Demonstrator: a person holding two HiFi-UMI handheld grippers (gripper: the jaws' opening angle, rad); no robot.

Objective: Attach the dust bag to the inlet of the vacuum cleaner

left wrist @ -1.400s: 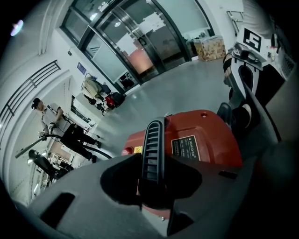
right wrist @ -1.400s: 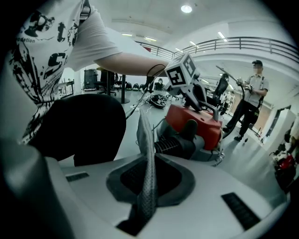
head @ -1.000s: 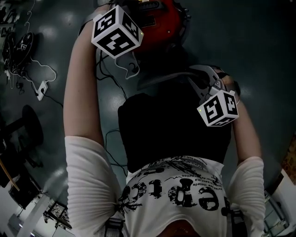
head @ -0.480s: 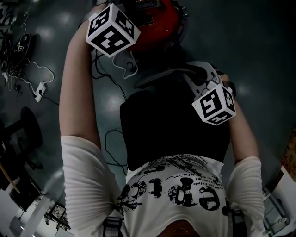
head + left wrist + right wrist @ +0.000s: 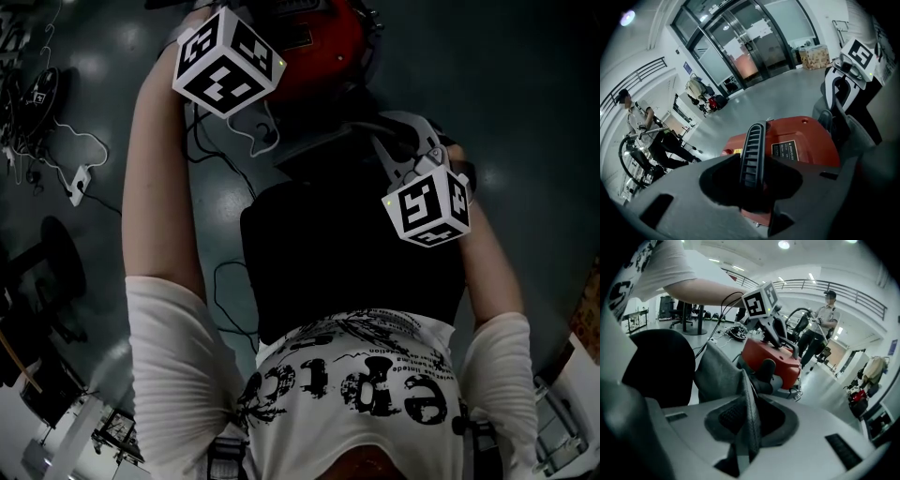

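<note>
A red vacuum cleaner [image 5: 323, 42] stands on the floor in front of me. Its black ribbed handle [image 5: 752, 152] sits upright between the jaws of my left gripper [image 5: 752, 161], which is shut on it; the red body [image 5: 801, 140] shows behind. That gripper's marker cube [image 5: 228, 61] hovers over the vacuum in the head view. My right gripper [image 5: 747, 425] is shut on a fold of the grey fabric dust bag [image 5: 717, 373]. The bag hangs just short of the vacuum [image 5: 771, 355] and its dark inlet [image 5: 766, 369]. The right marker cube [image 5: 427, 208] is lower right.
Cables and a white power strip [image 5: 80, 183] lie on the floor at the left. A person with a bicycle [image 5: 818, 331] stands behind the vacuum. Glass doors [image 5: 740, 42] and a cardboard box [image 5: 814, 56] are far off. Dark clothing [image 5: 356, 262] fills the middle of the head view.
The right gripper has rolled a little and shifted slightly left and up with the bag. The left gripper has stayed on the handle.
</note>
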